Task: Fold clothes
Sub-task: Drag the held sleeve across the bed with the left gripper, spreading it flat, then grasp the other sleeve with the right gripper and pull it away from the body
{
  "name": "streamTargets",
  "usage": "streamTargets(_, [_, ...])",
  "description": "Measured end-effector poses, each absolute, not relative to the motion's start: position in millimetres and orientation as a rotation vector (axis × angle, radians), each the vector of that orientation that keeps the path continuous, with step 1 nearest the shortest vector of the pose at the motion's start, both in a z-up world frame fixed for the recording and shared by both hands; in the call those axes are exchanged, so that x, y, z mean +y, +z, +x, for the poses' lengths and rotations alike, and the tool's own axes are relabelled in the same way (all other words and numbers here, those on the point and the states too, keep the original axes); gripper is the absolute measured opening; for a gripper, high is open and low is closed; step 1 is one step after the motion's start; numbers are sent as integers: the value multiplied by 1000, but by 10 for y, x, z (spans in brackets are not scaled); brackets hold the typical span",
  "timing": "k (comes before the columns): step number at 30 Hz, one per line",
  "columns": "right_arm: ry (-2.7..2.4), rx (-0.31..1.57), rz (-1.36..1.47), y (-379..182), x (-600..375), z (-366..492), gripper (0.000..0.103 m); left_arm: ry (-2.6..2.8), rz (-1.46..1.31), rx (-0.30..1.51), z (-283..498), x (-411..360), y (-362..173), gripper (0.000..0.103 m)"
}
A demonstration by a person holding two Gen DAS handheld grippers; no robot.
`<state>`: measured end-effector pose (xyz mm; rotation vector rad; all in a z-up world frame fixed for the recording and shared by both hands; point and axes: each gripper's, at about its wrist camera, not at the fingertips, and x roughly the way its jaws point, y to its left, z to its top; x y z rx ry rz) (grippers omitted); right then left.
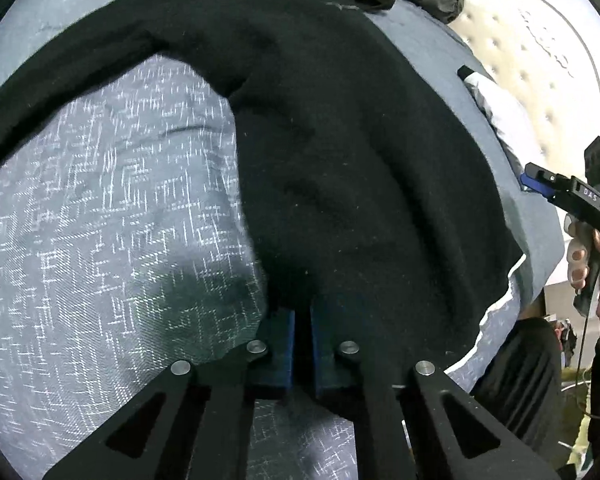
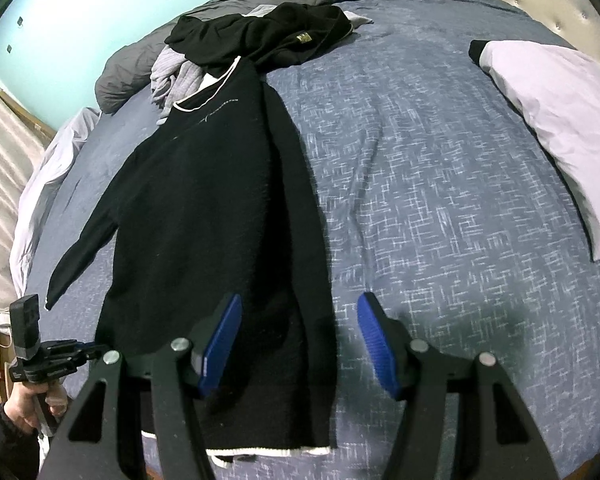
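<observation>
Black sweater (image 2: 204,208) flat on blue-patterned bedspread (image 2: 440,208)

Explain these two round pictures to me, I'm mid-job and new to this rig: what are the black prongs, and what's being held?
Each picture comes from a fisheye camera on a hand-held gripper, looking along its two fingers. No robot: a person's hand holds each tool. In the left view, the left gripper has closed its blue pads on the hem edge of a black sweater. In the right view, the right gripper stands open above the same sweater's other bottom corner, holding nothing. The sweater lies spread on a blue patterned bedspread, with a pile of clothes and a pale pillow farther back.
</observation>
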<state>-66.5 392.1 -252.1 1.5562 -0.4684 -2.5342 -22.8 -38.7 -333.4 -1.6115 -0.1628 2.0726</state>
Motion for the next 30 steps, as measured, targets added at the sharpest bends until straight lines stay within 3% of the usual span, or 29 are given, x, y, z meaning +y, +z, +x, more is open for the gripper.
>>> streamTargets(12, [-2524, -448, 1593, -2478, 3949, -589, 61, 2223, -1455, -247, -317, -1180, -2551, 5])
streamTargets(20, [-2444, -430, 1729, -2738, 3872, -619, 61, 2290, -1492, -300, -493, -1730, -2549, 5])
streamTargets(30, [-2328, -420, 1902, -3231, 3778, -608, 61, 2283, -1518, -318, -459, -1778, -2667, 5])
